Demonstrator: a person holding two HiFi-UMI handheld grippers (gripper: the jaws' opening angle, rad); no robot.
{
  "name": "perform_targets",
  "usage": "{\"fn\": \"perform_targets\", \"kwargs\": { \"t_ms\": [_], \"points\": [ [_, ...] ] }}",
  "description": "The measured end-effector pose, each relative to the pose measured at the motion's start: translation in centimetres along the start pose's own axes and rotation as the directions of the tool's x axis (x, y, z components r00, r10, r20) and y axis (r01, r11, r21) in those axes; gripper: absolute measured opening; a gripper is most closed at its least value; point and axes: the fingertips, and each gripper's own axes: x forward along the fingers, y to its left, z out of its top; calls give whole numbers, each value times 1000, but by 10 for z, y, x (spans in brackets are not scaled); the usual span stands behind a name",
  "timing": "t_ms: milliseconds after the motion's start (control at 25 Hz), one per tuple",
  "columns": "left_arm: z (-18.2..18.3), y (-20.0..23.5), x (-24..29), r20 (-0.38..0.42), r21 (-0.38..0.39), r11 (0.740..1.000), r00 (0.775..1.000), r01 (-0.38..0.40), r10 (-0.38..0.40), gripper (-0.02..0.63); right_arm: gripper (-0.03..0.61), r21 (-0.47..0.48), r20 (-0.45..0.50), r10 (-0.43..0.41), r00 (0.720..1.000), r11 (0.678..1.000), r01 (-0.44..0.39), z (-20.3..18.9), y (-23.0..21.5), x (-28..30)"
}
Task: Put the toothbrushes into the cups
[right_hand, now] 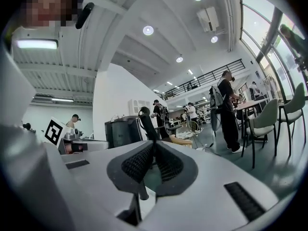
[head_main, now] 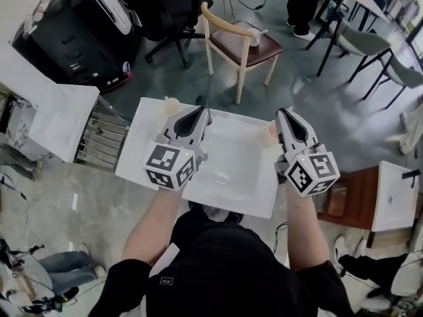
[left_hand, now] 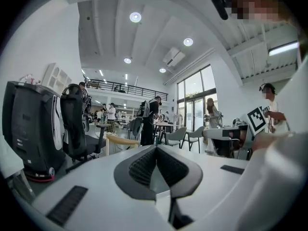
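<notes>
Over the white table [head_main: 225, 177] both grippers are held up, pointing away from me. My left gripper [head_main: 201, 111] is shut; in the left gripper view its ribbed pads [left_hand: 144, 165] meet at the tip [left_hand: 155, 150] and nothing shows between them. My right gripper [head_main: 285, 114] is shut on a thin dark toothbrush handle [right_hand: 140, 192], which runs down out of the pads [right_hand: 168, 165] toward the camera. A pale cup [head_main: 172, 102] stands at the table's far left edge. A pinkish cup [head_main: 271, 130] sits just left of the right gripper. Any other toothbrush is hidden.
A wooden chair [head_main: 238, 41] stands just beyond the table, with a black office chair [head_main: 175, 12] and a black machine [head_main: 73, 32] farther left. A second white table [head_main: 53, 117] and a wire rack [head_main: 99, 137] are on the left. A brown surface [head_main: 350, 197] lies to the right.
</notes>
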Motion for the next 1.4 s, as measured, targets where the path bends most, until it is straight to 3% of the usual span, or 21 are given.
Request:
{"fn": "perform_targets", "kwargs": {
  "t_ms": [240, 400, 600, 800, 1160, 1400],
  "points": [
    [-8, 57, -32, -4, 19, 1000, 1000, -2, 3, 15, 38, -22, -17, -5, 1000, 1000, 5, -5, 50, 39],
    [-11, 120, -58, 4, 17, 999, 1000, 27, -27, 15, 38, -22, -20, -49, 999, 999, 48, -11, 93, 81],
    [-27, 211, -96, -44, -4, 999, 998, 44, -44, 15, 38, 3, -27, -79, 997, 997, 79, -24, 156, 134],
    [-47, 272, -130, -83, -23, 999, 996, 23, -25, 15, 38, 15, -68, -62, 996, 998, 63, -50, 211, 178],
    [-56, 310, -146, -95, -36, 998, 994, -51, 47, 15, 38, 24, -105, 63, 992, 998, -61, -61, 256, 223],
    [-90, 322, -146, -227, -64, 995, 972, -75, 58, 17, 38, 49, -127, 106, 986, 994, -101, -70, 267, 237]
  ]
}}
